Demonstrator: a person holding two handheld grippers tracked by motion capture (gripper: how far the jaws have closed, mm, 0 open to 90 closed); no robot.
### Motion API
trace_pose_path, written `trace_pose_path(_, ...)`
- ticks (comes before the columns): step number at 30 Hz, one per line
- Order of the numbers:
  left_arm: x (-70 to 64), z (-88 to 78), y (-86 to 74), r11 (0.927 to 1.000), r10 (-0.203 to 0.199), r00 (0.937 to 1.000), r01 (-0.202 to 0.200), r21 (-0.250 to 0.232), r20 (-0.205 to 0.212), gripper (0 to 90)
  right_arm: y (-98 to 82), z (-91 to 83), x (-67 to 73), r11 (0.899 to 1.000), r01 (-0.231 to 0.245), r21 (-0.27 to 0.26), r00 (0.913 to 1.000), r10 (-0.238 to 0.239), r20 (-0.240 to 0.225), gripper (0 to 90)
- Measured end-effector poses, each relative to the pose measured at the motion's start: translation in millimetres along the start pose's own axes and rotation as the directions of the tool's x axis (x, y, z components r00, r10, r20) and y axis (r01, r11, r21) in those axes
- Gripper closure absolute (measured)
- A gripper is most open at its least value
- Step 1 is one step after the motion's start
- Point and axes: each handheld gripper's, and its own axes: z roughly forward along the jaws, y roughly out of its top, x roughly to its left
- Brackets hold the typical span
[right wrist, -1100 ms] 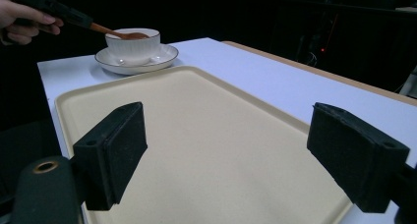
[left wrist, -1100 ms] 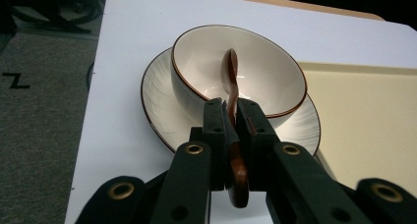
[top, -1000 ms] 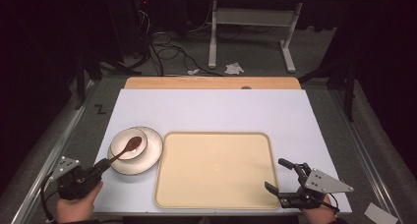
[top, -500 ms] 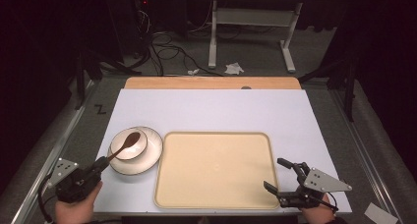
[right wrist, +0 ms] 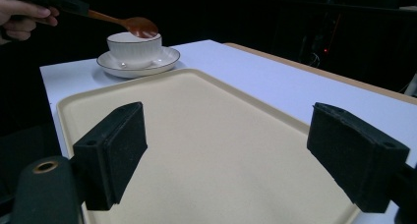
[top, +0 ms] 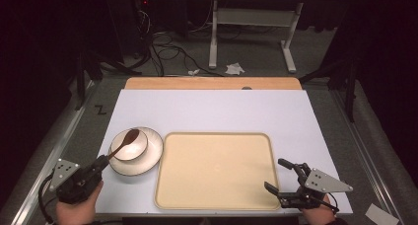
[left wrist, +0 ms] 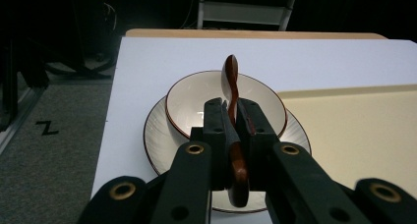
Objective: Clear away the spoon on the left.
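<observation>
A brown wooden spoon point(top: 123, 141) point(left wrist: 231, 89) point(right wrist: 129, 23) is clamped by its handle in my left gripper point(top: 101, 162) point(left wrist: 230, 117), its head held just above a white bowl point(top: 129, 145) point(left wrist: 192, 98) point(right wrist: 133, 47). The bowl stands on a white plate point(top: 150, 156) point(left wrist: 157, 140) point(right wrist: 162, 59) at the table's left. My right gripper point(top: 280, 174) point(right wrist: 236, 150) hangs open at the front right corner of a beige tray point(top: 217, 170) point(right wrist: 206, 135) point(left wrist: 354, 121), nothing between its jaws.
The tray lies empty on the white table top point(top: 212, 109), right of the plate. A wooden strip point(top: 212, 83) runs along the table's far edge. Cables and a metal stand point(top: 251, 35) are on the floor beyond.
My left hand has drawn slightly back and down-left with the spoon, whose head still hovers over the bowl. The right gripper has kept still.
</observation>
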Motion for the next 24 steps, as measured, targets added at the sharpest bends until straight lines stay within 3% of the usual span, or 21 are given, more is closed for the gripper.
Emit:
trace_pose_path(14, -7.3, -2.0, 4.2, 0.9986, 0.030, 0.9991, -0.031, -0.042, -0.031, 83.8, -0.4, -0.2, -0.4, 1.000, -0.015, -0.008, 0.9999, 0.015, 0.001, 16.2)
trace_pose_path(24, -12.3, -4.7, 7.9, 0.9968, 0.039, 0.9989, -0.041, -0.069, -0.027, 83.8, 1.6, -4.5, -1.7, 0.999, -0.027, -0.032, 0.9995, 0.027, 0.017, 16.2)
